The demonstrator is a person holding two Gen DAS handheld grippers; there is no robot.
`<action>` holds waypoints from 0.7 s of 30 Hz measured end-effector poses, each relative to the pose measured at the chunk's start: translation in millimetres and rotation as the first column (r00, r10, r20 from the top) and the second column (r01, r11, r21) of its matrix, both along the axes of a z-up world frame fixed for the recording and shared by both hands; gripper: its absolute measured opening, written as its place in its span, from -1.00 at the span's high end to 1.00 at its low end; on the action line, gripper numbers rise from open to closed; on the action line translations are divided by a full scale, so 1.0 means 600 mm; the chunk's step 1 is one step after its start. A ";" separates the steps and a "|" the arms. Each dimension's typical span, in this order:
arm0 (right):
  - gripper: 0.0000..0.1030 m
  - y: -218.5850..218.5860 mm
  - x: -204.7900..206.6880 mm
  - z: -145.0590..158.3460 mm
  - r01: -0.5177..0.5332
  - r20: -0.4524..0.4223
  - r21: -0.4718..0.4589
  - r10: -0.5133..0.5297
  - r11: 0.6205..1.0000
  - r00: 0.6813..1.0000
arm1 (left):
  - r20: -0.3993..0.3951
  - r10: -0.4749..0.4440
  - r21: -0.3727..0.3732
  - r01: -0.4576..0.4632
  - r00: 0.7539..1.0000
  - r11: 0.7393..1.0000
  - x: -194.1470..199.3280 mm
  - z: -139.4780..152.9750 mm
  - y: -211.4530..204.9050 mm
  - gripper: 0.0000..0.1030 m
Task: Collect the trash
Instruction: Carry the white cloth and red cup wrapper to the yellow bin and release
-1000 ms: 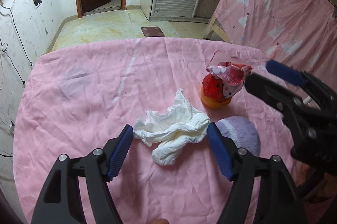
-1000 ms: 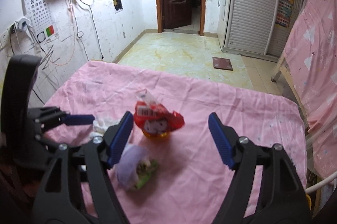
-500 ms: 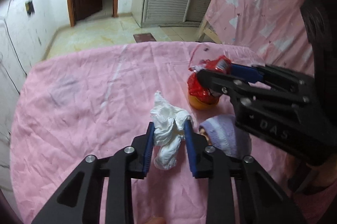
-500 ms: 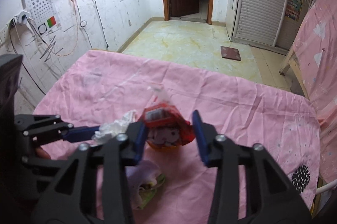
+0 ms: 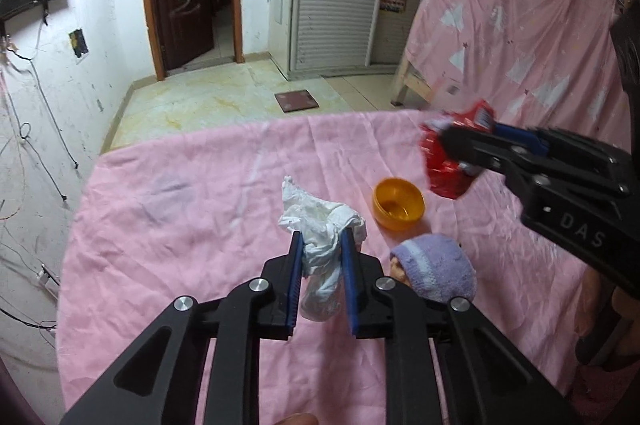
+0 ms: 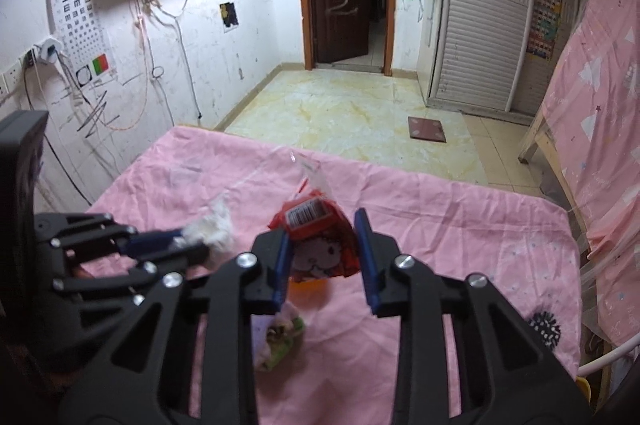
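Note:
My left gripper (image 5: 321, 245) is shut on a crumpled white tissue (image 5: 320, 221) and holds it above the pink tablecloth (image 5: 180, 225). It also shows in the right wrist view (image 6: 172, 243) with the tissue (image 6: 212, 229) at its tips. My right gripper (image 6: 325, 235) is shut on a red snack wrapper (image 6: 320, 245) with a cartoon face, lifted off the table. In the left wrist view the right gripper (image 5: 472, 141) holds the wrapper (image 5: 448, 165) above and right of an orange bowl (image 5: 398, 203).
A doll head in a purple knit hat (image 5: 436, 271) lies right of my left gripper. The doll's green part (image 6: 280, 337) shows under my right gripper. A pink-draped wooden frame (image 5: 520, 37) stands at the right. The table's far edge meets tiled floor (image 6: 352, 113).
Both grippers have lifted their loads off the table. The red wrapper came up off the orange bowl, which now sits uncovered. The tissue hangs clear of the cloth.

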State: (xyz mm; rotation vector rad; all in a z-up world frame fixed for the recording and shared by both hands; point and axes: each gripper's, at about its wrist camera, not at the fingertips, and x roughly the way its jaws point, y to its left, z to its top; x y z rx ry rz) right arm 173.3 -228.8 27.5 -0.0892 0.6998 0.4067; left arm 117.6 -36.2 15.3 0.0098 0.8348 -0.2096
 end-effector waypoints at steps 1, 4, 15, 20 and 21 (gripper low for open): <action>0.46 -0.006 -0.002 0.000 0.006 0.001 0.004 -0.006 1.000 1.000 | 0.005 0.006 0.002 -0.006 1.000 1.000 -0.002 0.005 0.004 0.79; 0.46 -0.027 -0.011 0.000 0.028 0.005 0.010 -0.028 1.000 1.000 | 0.026 0.032 0.005 -0.032 0.999 0.999 -0.007 0.023 0.010 0.79; 0.46 -0.130 -0.056 0.005 0.124 0.033 0.067 -0.126 0.990 0.991 | 0.057 0.022 0.035 -0.024 0.998 0.999 -0.029 0.060 -0.043 0.78; 0.45 -0.200 -0.087 0.011 0.182 0.052 0.116 -0.189 0.976 0.981 | 0.069 -0.017 0.070 0.012 0.998 0.997 -0.043 0.070 -0.094 0.78; 0.45 -0.212 -0.094 0.012 0.192 0.054 0.122 -0.200 0.974 0.978 | 0.074 -0.029 0.078 0.023 0.997 0.997 -0.047 0.073 -0.107 0.78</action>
